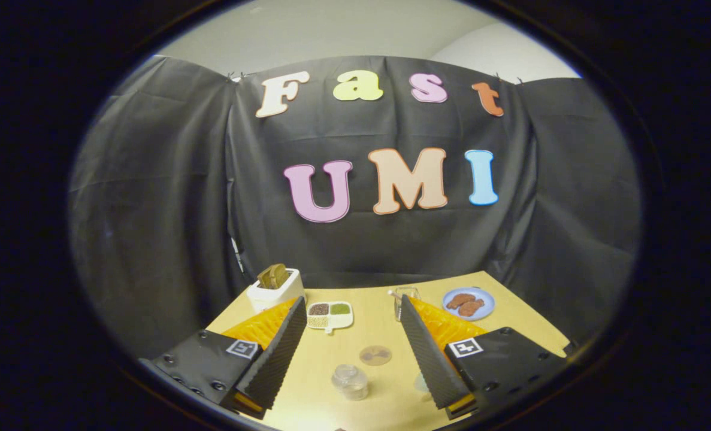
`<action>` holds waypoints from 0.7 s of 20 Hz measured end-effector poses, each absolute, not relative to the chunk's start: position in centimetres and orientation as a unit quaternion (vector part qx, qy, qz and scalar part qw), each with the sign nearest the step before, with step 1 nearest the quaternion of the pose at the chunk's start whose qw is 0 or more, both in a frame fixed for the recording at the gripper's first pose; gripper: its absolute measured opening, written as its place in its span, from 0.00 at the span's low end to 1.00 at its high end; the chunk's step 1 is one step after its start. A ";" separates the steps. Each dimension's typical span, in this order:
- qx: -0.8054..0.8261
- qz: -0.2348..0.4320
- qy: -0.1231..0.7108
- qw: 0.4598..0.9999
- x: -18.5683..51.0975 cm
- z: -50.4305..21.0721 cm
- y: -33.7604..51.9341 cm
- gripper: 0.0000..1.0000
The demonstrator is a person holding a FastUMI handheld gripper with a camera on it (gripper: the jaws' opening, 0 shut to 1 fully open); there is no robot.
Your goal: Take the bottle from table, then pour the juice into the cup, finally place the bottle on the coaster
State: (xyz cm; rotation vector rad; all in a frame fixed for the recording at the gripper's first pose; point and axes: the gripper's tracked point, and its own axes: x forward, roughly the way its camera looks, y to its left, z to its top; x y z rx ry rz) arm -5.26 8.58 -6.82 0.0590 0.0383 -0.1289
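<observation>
Hovering gripper (pixel 352 359), jaws wide open, empty; small clear bottle (pixel 350 382) stands near on counter (pixel 379 413) between them, coaster (pixel 375 355) just beyond; likely light, slick, squashy, so grab mid-body

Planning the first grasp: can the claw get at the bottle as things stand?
Probably yes. The claw is open wide, and the bottle stands on the table between its fingers, with nothing blocking it. The coaster lies just beyond, apart from it.
</observation>
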 end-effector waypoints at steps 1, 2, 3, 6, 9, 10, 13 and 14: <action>0.032 -0.075 0.023 0.996 -5.7 -7.7 8.9 0.98; 0.032 -0.086 0.029 0.995 -6.1 -8.5 9.1 0.98; 0.030 -0.095 0.035 0.994 -6.5 -9.4 9.4 0.98; 0.031 -0.120 0.038 0.992 -7.5 -11.2 10.2 0.98; 0.038 -0.143 0.049 0.988 -8.3 -13.9 11.4 0.98; 0.040 -0.146 0.056 0.987 -8.6 -14.9 11.8 0.98; 0.044 -0.151 0.076 0.985 -9.1 -17.7 13.1 0.98; 0.052 -0.152 0.081 0.984 -9.1 -18.7 13.5 0.98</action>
